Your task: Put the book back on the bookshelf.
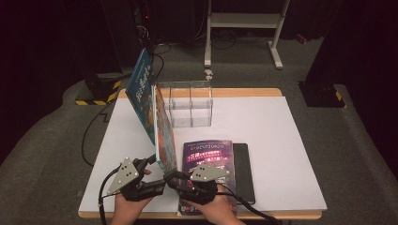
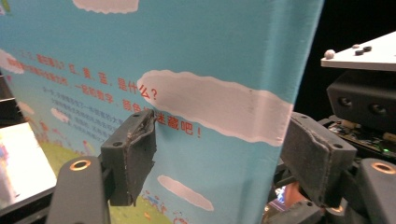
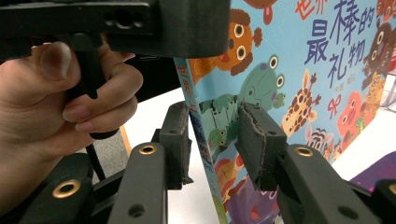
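Observation:
A thin picture book stands on edge on the white table top, near its front left. Its blue back cover with white clouds runs between the jaws of my left gripper, whose pads press on it near the spine. My left gripper sits left of the book. My right gripper straddles the spine from the right. The animal cover passes between the right gripper's jaws, with a gap beside the spine. A blue cover with yellow lettering rises behind; I cannot tell whether it is the same book.
A purple book lies flat right of the standing one, partly under my right hand, with a black flat item beside it. A clear plastic divider box stands at the back. A hand grips the left gripper.

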